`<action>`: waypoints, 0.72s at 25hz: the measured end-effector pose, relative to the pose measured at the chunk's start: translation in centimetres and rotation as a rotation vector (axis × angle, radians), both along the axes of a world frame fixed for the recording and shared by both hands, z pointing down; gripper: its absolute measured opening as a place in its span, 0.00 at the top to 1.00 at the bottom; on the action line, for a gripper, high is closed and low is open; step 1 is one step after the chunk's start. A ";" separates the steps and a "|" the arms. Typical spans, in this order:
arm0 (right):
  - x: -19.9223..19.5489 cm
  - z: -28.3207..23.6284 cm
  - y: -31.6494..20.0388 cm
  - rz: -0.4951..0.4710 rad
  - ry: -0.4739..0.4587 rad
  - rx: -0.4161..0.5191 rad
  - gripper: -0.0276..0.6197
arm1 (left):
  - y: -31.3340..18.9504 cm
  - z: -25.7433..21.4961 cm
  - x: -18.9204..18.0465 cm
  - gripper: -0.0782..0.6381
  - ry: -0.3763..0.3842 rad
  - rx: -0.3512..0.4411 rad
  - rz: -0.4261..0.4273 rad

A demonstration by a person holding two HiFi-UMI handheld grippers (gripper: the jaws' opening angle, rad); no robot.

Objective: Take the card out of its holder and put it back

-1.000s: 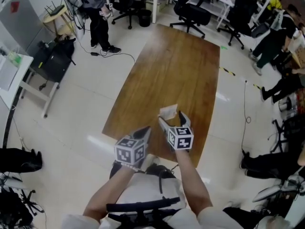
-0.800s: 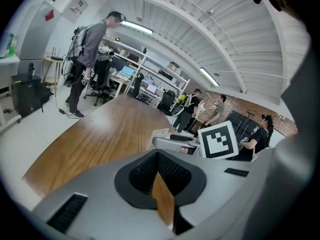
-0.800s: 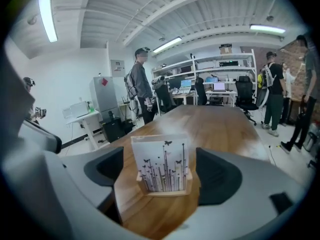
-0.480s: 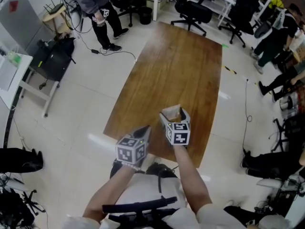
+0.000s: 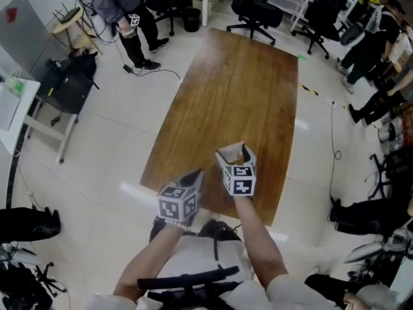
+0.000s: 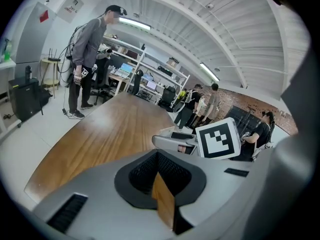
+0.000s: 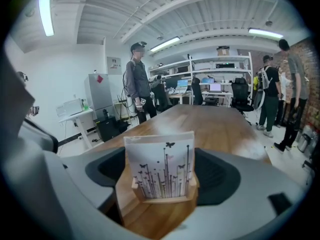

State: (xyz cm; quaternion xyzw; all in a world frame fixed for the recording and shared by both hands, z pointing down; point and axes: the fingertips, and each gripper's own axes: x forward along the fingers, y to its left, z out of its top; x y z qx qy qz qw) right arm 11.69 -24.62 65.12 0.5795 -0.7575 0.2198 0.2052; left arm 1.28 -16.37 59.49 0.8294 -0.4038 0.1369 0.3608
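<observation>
A white card [image 7: 160, 165] printed with dark stems and butterflies stands upright in a small wooden holder [image 7: 162, 196] near the near end of the brown table [image 5: 239, 89]. My right gripper [image 7: 162, 176] is open, its jaws straddling the card and holder on both sides; whether they touch is unclear. From the head view the right gripper [image 5: 233, 154] sits over the pale card [image 5: 229, 151]. To the card's left, my left gripper [image 5: 195, 178] hangs at the table's near edge. Its jaws [image 6: 162, 184] are shut with nothing in them, only a thin wedge of table showing between.
A person [image 5: 119, 5] stands on the floor beyond the table's far left corner. Office chairs [image 5: 255, 15] and desks line the far end. More people [image 5: 381, 50] are at the right. A black bag [image 5: 71, 82] and a white desk [image 5: 13, 102] stand at the left.
My right gripper moved forward from just short of the card until its jaws straddled it, then held still. The left gripper stayed put. The standing person shifted slightly.
</observation>
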 end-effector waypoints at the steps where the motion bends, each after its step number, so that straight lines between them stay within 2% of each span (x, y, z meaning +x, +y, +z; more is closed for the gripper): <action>1: 0.1 0.0 0.0 0.000 0.000 -0.002 0.25 | 0.0 0.0 0.0 0.90 0.001 -0.001 0.000; 18: -0.1 0.2 -0.3 -0.027 -0.021 0.013 0.25 | -0.3 0.7 -0.8 0.90 0.014 -0.030 -0.030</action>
